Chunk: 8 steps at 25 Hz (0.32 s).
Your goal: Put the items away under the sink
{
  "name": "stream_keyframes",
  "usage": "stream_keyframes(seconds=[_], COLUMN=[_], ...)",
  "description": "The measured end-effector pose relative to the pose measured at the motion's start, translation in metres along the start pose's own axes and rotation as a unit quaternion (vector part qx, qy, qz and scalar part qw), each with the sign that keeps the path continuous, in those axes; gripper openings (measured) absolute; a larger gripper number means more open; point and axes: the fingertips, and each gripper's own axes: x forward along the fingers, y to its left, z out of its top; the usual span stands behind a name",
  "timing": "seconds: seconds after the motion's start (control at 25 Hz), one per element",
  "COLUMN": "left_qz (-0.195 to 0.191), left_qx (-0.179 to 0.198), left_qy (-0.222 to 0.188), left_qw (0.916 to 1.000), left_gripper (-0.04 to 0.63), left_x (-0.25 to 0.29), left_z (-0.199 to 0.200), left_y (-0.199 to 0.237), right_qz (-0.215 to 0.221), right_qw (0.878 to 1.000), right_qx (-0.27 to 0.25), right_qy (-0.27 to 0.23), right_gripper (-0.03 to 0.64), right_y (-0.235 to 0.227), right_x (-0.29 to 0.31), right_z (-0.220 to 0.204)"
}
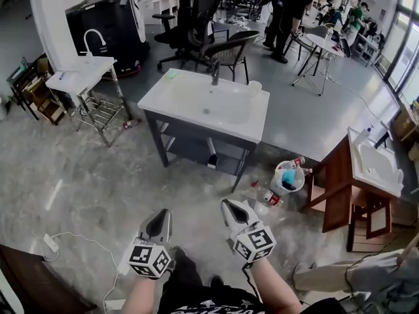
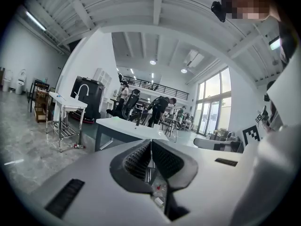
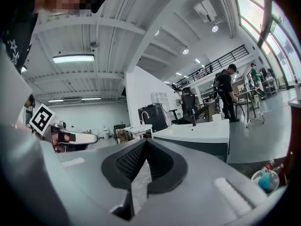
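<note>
Both empty: left gripper (image 1: 160, 214) and right gripper (image 1: 228, 205) have jaws pressed together

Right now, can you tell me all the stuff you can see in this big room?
sink table: one, white top on a dark frame, middle of the floor
tap: one, dark, back edge of that sink
cup: one, white, back right corner of the top
small sink stand: one, white on metal legs, left
wooden sink cabinet: one, brown with a white basin, right
bucket: one, pale, on the floor right of the sink table
bottles: a few, red-capped, beside the bucket
power strip: one, white, floor at left
office chair: one, black, behind the sink table
left tongs: one, pale grey, shut, empty
right tongs: one, pale grey, shut, empty
</note>
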Motion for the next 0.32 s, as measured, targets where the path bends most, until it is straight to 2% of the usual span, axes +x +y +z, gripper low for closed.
stream_keyframes(seconds=[0.16, 0.32], left_qz=[0.001, -0.002], left_qx=[-0.004, 0.018], left_qy=[0.0, -0.004], left_qw=[1.0, 0.9998], left_gripper=[0.017, 0.015], left_x=[-0.026, -0.042], left_z=[-0.009, -0.011], left_y=[-0.02, -0.04], right_qz=[0.003, 0.007], right_qw=[1.0, 1.0], right_qx=[-0.003, -0.007], right_qy=[-0.004, -0.005], right_gripper=[0.003, 0.002], right_y=[0.009, 0.014], right_x=[-0.035, -0.062], right_z=[0.004, 0.002])
